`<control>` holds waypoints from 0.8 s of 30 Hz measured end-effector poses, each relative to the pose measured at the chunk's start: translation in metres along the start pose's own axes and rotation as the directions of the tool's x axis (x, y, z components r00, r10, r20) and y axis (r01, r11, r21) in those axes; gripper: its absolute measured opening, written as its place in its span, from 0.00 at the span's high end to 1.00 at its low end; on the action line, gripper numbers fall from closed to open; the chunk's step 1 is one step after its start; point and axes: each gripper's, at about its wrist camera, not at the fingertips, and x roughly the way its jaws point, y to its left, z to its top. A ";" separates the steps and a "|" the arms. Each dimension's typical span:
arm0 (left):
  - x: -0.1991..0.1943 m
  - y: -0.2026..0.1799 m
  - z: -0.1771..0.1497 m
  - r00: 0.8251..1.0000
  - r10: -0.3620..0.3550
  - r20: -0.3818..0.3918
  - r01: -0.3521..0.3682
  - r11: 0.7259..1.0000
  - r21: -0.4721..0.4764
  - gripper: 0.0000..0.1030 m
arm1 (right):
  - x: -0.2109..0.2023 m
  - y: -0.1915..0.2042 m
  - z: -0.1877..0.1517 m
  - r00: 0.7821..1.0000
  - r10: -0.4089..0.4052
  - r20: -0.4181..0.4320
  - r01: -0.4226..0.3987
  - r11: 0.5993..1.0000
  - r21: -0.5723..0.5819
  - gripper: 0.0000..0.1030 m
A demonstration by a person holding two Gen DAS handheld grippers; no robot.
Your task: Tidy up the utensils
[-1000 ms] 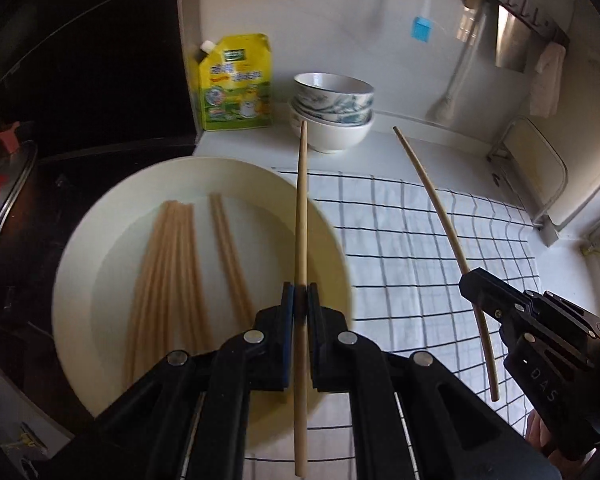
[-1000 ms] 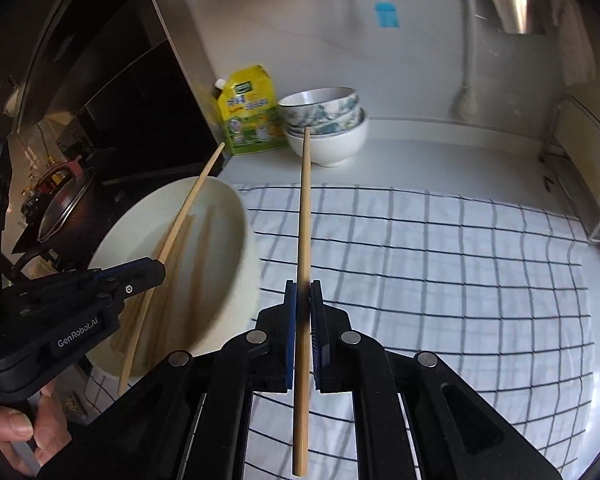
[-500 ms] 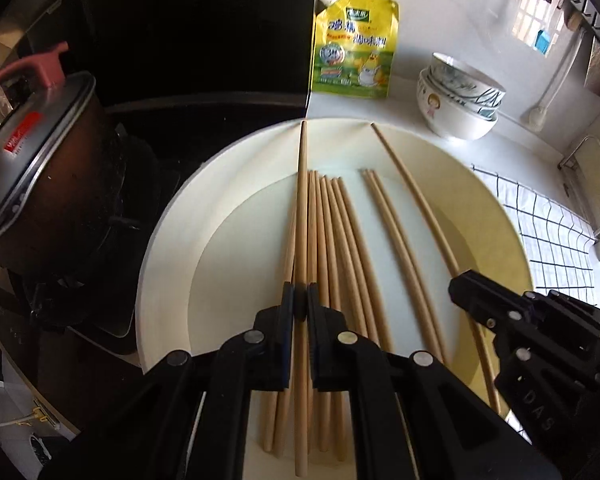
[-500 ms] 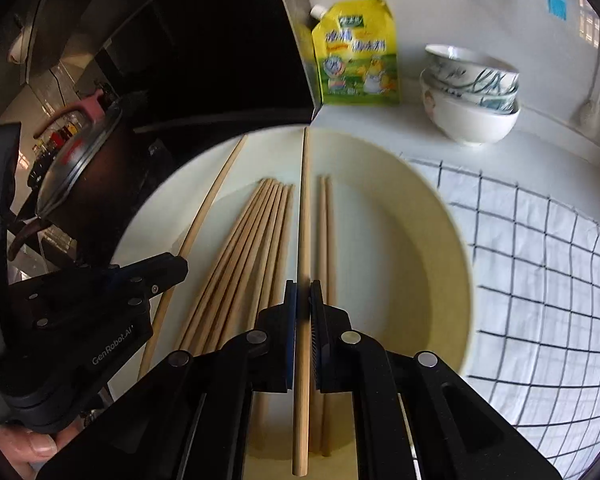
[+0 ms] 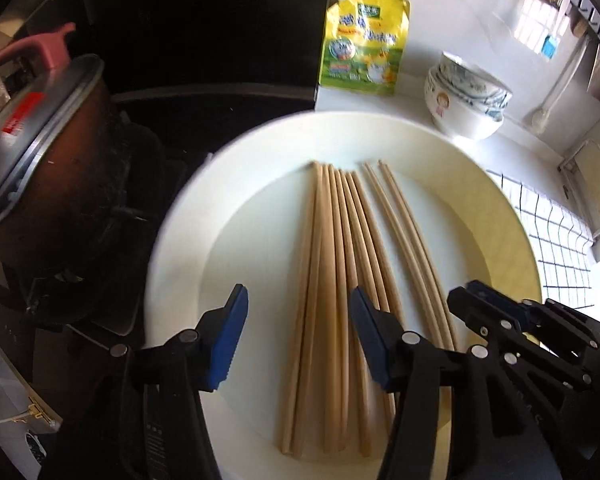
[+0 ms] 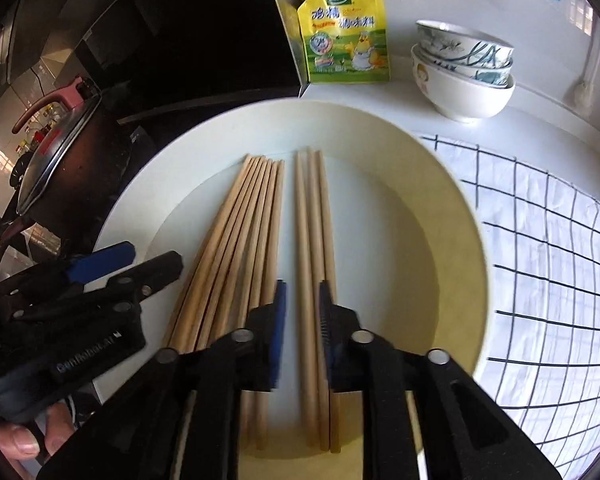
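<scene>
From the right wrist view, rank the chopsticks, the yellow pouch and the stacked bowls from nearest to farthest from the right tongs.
1. Chopsticks: on the plate, right under the right tongs, whose jaws have just been opening with chopsticks lying between them.
2. Yellow pouch and bowls: both beyond the plate's far rim, pouch straight ahead by the wall, bowls to the right. Too close to call.

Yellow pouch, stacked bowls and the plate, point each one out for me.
Yellow pouch (image 6: 346, 36): right wrist view, middle of its printed front.
Stacked bowls (image 6: 466, 88): right wrist view, outer wall of the bottom bowl.
Plate (image 5: 500, 216): left wrist view, bare right rim.
</scene>
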 end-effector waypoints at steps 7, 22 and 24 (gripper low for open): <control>-0.024 0.003 -0.003 0.999 0.005 0.034 -0.004 1.000 -0.015 0.42 | -0.023 -0.003 -0.008 0.999 -0.012 0.039 0.011 1.000 0.013 0.70; -0.064 0.002 -0.016 0.995 0.010 0.095 -0.009 1.000 -0.005 0.33 | -0.065 0.002 -0.025 0.995 -0.039 0.093 0.039 0.999 0.012 0.63; -0.068 0.002 -0.017 0.994 0.011 0.104 -0.010 1.000 -0.006 0.29 | -0.070 0.003 -0.026 0.994 -0.044 0.099 0.043 0.999 0.008 0.59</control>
